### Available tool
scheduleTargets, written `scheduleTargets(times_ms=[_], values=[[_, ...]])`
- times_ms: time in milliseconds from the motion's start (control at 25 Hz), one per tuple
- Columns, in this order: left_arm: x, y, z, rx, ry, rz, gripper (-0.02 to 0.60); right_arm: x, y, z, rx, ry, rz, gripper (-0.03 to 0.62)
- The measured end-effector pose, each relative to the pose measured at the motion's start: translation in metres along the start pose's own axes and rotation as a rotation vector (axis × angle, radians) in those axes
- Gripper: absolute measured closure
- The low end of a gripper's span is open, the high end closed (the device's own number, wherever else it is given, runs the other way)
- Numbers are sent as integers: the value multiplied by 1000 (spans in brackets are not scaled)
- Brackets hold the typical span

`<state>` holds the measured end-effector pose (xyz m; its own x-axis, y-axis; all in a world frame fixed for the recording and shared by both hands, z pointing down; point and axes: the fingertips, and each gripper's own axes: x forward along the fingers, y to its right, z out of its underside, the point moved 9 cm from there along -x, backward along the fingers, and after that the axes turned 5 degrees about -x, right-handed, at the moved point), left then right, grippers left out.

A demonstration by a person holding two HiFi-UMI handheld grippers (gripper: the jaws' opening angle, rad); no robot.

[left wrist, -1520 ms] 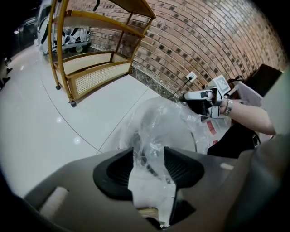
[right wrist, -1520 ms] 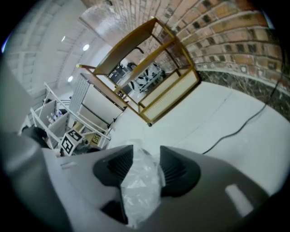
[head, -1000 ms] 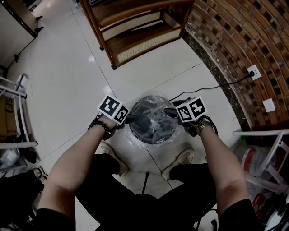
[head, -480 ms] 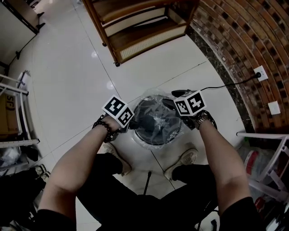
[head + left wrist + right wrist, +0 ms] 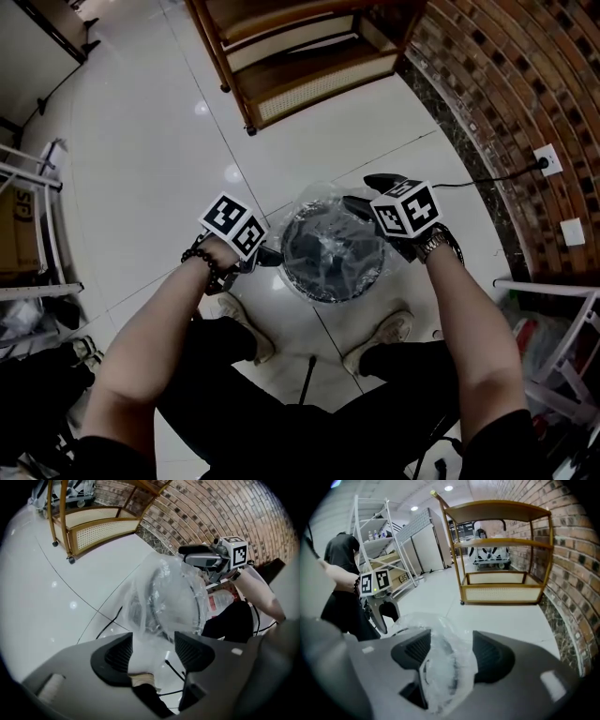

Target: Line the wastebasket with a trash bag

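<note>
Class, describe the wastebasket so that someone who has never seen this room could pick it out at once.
Start at the brick wall, then the wooden trolley beside it on the white tiled floor. Nearer, just ahead of the person's shoes, stands the wastebasket. It is the only round, dark container there, with a clear trash bag over its rim.

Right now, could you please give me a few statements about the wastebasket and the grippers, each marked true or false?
1. A clear trash bag drapes over the wastebasket. True.
2. The left gripper is clamped shut. False: its jaws stand apart, having just been opening, with bag film between them.
3. The right gripper is empty and far from the bag. False: its jaws, also just opening, stand apart with film between them.
4. A wooden cart stands beyond the wastebasket, by the brick wall. True.
</note>
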<state>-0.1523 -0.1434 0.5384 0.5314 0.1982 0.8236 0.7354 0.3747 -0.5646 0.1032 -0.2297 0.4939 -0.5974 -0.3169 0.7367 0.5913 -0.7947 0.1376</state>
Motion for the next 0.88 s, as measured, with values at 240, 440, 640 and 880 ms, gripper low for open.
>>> scheduleTargets(times_ms=[240,440,640,880], values=[[-9,4,-2,22,11,11,242,-28,-2,7,-5,3,23,312],[-24,5,-15,72,115,-41,238,-40,-23,32,-39,-64,5,312],[-22,20,-35,185,228,-106,238,-31,-34,62,-17,-135,14,312],[10,29,-42,257,157,-100,238,-16,-31,83,58,-157,40,312]])
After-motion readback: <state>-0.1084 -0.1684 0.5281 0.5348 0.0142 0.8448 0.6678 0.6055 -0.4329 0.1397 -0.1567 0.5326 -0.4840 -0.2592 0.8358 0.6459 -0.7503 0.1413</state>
